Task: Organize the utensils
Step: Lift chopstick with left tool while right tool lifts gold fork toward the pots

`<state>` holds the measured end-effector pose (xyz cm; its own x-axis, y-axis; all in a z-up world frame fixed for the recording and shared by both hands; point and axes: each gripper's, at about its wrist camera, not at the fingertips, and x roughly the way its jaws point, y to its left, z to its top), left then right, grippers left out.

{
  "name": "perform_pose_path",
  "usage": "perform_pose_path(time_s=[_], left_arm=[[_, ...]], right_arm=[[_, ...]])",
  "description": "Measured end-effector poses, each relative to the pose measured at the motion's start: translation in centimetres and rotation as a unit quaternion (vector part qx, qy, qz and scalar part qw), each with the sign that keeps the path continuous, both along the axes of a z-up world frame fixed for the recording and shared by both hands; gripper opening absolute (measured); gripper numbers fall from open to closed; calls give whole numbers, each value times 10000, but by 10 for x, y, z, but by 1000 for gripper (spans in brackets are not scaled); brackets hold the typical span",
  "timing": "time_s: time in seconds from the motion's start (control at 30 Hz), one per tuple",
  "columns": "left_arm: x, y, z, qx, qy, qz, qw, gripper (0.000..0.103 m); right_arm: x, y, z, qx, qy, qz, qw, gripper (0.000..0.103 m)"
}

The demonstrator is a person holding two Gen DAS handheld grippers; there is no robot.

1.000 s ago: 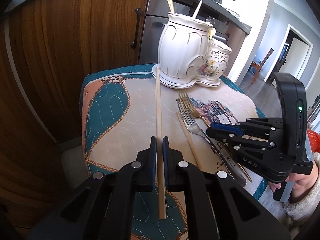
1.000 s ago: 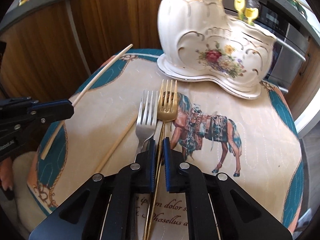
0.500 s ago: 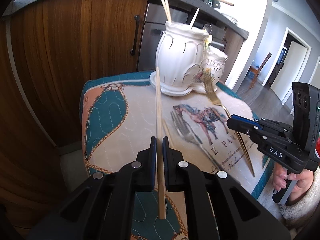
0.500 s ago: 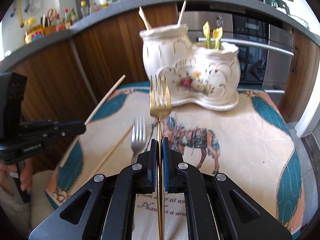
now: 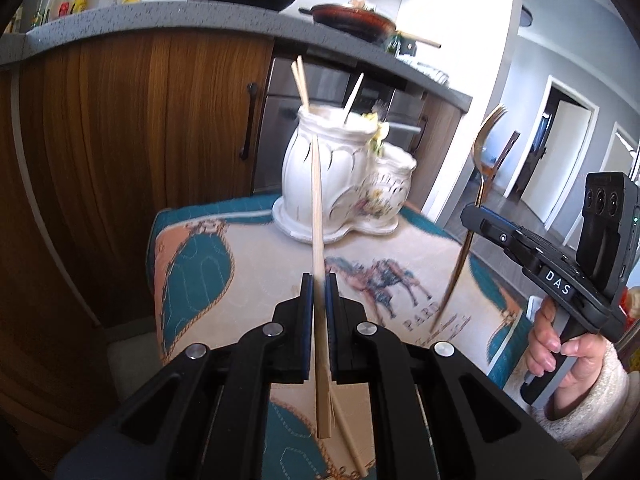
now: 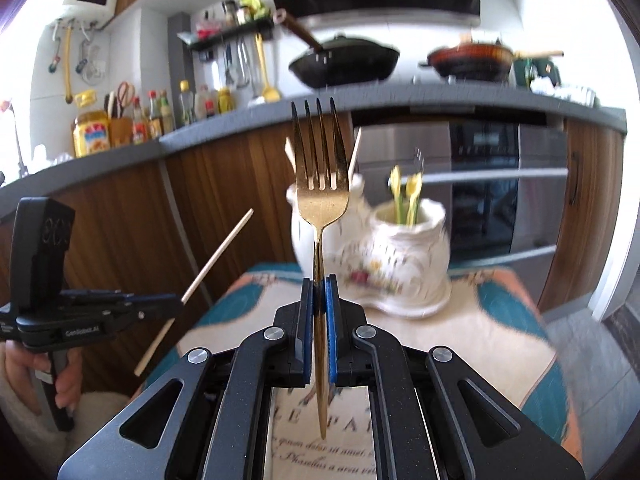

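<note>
My left gripper is shut on a wooden chopstick held above the table, pointing toward the white ceramic utensil holder. The holder's tall pot has several chopsticks in it; its small pot holds yellow-handled pieces. My right gripper is shut on a gold fork, tines up, lifted well above the table. In the left wrist view the right gripper shows at the right with the fork upright. In the right wrist view the left gripper shows at the left with the chopstick.
The table wears a quilted cloth with a horse print. Another chopstick lies on it under my left gripper. Wooden cabinets and an oven stand behind, under a counter with pans.
Both grippers have risen and tilted up. The gold fork was lifted off the cloth and now stands upright in the air. The chopstick has also risen toward the holder.
</note>
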<state>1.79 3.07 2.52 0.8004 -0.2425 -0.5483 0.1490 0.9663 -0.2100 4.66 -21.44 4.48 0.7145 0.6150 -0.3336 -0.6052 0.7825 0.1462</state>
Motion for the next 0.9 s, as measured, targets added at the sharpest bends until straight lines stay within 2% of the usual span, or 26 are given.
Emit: perform_pose_path(time_s=[0.1,0.43,0.7,0.9], left_arm=[[2,-4,7,11,-163,-57,9999,6],[30,-16,46,-90,-861,-177,9961,6],[68,-16,74,-322,-1356,-59,9902,6],[101,-15,91,-550,-1828,91,9816,6]], right_arm=[[1,1,10,2,-234,-63,9997,7],[30,0,50,314,-587,-297,9973,7],[72,-6,78,721,-829,-586,9922,7],[104,-10,85,951,-911,-772,9883,7]])
